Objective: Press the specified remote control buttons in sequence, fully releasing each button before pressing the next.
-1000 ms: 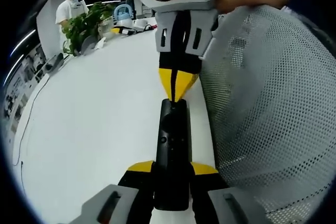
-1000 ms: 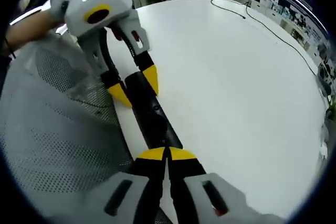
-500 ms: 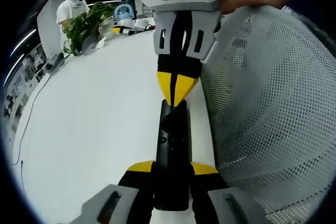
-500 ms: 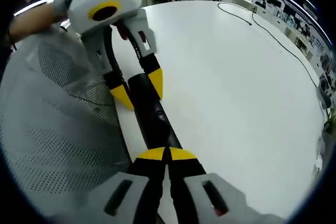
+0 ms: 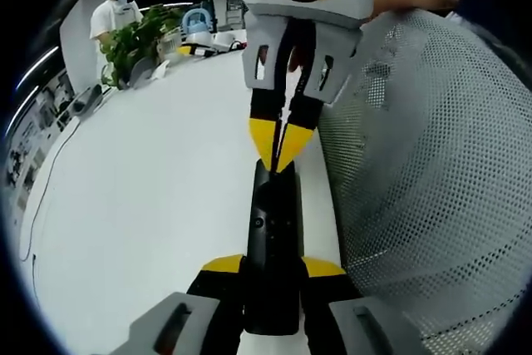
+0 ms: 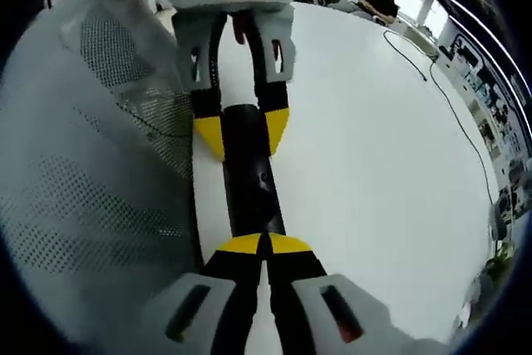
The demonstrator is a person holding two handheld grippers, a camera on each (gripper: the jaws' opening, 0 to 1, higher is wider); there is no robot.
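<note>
**Remote clamped at one end, touched at the other**

A black remote control (image 5: 272, 247) is gripped at its near end between the yellow-tipped jaws of the left gripper (image 5: 272, 268). The right gripper (image 6: 264, 245) has its jaws closed together, tips resting on the remote's other end. The remote is held over a white desk (image 5: 150, 205), near its edge, beside a grey mesh chair back (image 5: 424, 172). Potted plants (image 5: 133, 39) and a standing person (image 5: 112, 10) are seen at the desk's far side.
</note>
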